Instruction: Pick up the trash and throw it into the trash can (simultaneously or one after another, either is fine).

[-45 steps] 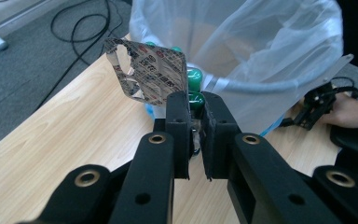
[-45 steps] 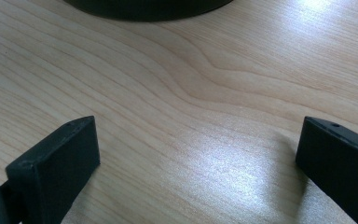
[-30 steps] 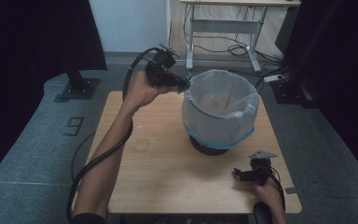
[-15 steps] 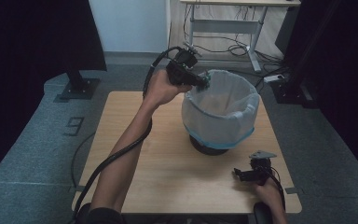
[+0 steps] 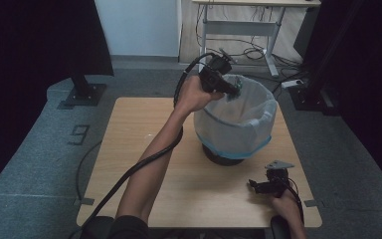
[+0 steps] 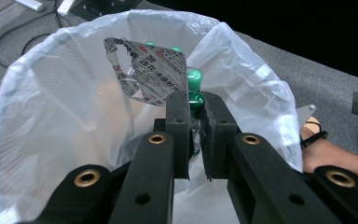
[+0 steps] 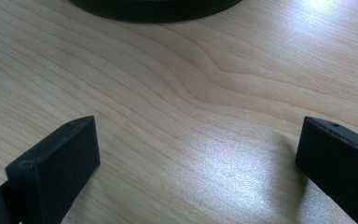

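Since a second ago our left gripper (image 5: 227, 88) travels from beside the bin (image 5: 236, 117) to above its rim, clamped on a blister pack (image 6: 151, 70) (green pills, printed foil) hanging over the white liner. Our right gripper (image 5: 263, 185) rests on the table (image 5: 129, 129), jaws spread.
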